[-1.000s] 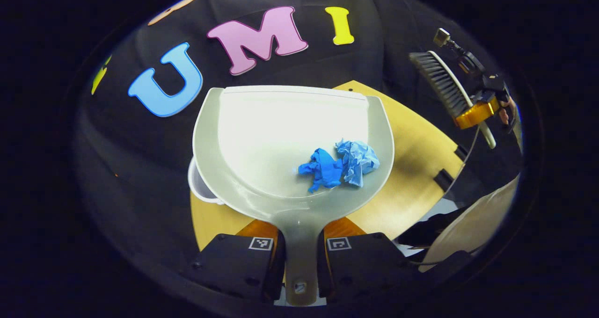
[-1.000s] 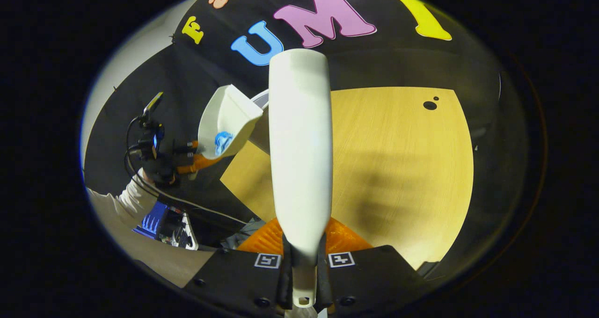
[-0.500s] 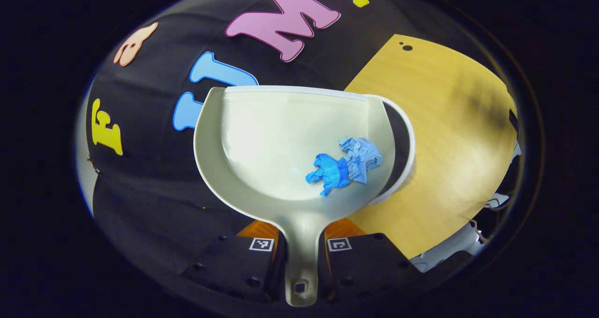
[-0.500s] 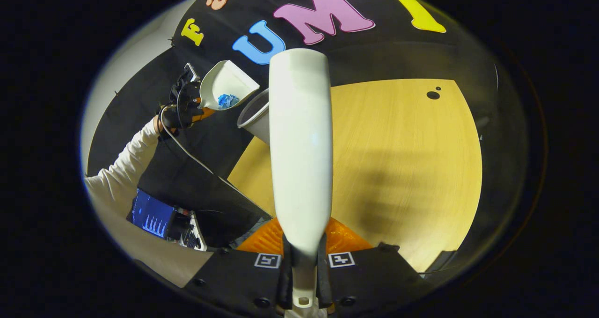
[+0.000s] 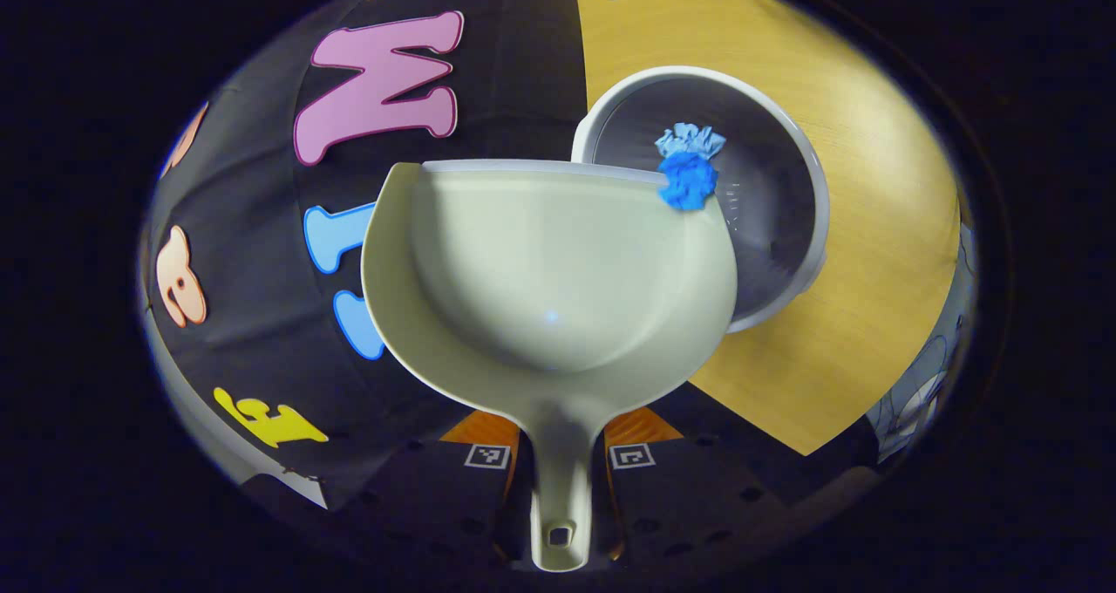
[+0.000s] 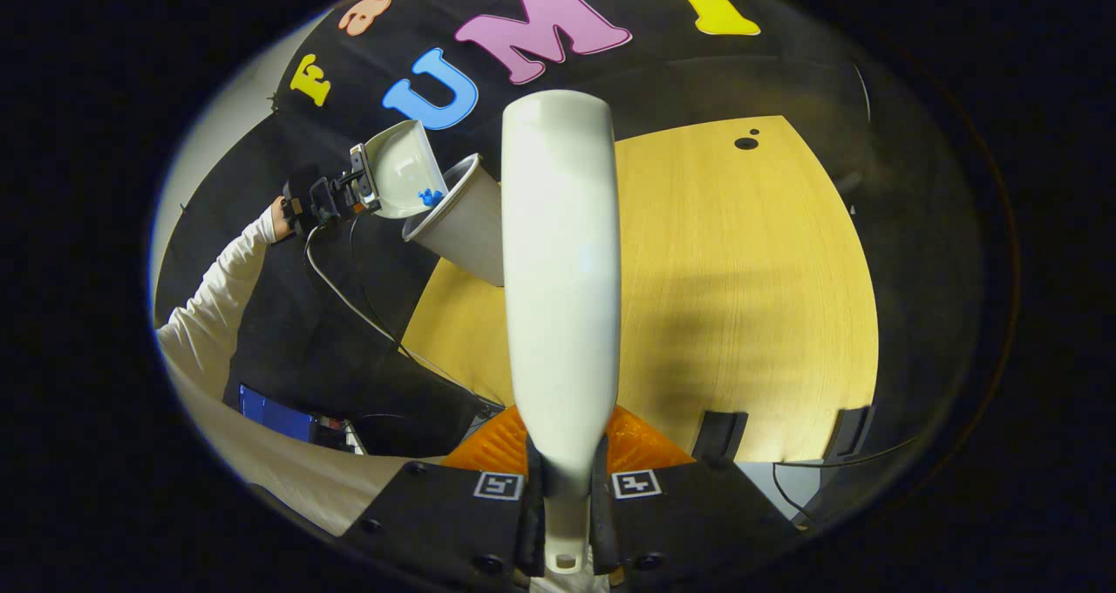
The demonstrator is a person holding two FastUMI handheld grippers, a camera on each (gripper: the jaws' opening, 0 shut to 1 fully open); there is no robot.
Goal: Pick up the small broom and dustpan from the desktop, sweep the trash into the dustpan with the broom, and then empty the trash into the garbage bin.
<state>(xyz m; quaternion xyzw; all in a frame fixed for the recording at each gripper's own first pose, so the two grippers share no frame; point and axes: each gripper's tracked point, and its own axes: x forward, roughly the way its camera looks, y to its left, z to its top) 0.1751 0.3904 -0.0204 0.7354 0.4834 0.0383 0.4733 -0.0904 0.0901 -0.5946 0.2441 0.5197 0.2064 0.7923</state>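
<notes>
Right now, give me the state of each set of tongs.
Left tongs: shut on the dustpan handle, pan tipped over the garbage bin.
Right tongs: shut on the broom handle.

looks to me like a staged recording booth, not anyone's home: black cloth wall [image 6: 741,78] draped behind a light wood desktop [image 6: 741,296], cables [image 6: 349,288] trailing off the edge, and some lit blue electronics [image 6: 275,414] tucked down beside my white sleeve [image 6: 205,310].
</notes>
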